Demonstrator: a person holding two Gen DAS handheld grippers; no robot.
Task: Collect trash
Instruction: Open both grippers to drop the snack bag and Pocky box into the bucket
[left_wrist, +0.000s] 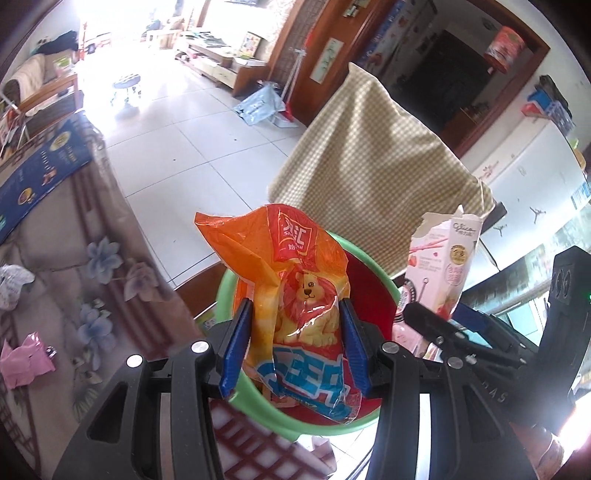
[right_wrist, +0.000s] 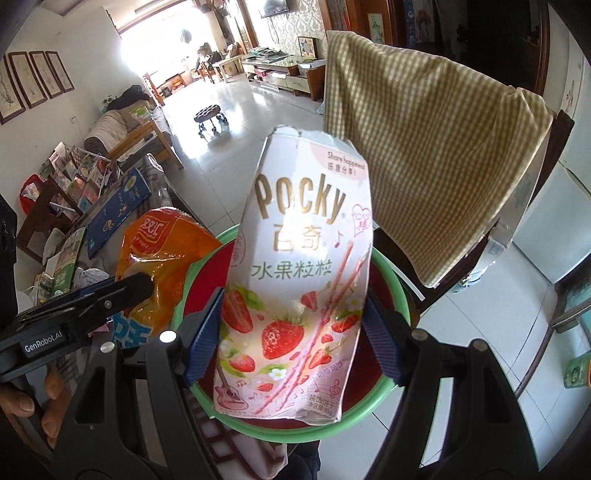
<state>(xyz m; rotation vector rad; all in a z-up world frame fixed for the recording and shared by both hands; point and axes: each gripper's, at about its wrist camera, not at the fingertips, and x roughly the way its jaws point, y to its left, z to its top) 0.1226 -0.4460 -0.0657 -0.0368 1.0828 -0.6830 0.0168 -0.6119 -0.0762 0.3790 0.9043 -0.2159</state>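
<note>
My left gripper (left_wrist: 295, 345) is shut on an orange snack wrapper with a lion (left_wrist: 295, 295), held upright over a green-rimmed bin with a red liner (left_wrist: 255, 402). My right gripper (right_wrist: 293, 334) is shut on a pink Pocky box (right_wrist: 299, 280), held upright over the same bin (right_wrist: 391, 288). The Pocky box also shows at the right of the left wrist view (left_wrist: 439, 266). The orange wrapper shows at the left of the right wrist view (right_wrist: 162, 258), with the left gripper's finger (right_wrist: 122, 291) across it.
A chair draped with a checked cloth (left_wrist: 373, 162) stands just behind the bin. A table with a floral cloth (left_wrist: 92, 280) lies to the left, with a pink wrapper (left_wrist: 26, 360), a white crumpled wrapper (left_wrist: 13, 286) and a blue box (left_wrist: 40, 173) on it. Tiled floor stretches beyond.
</note>
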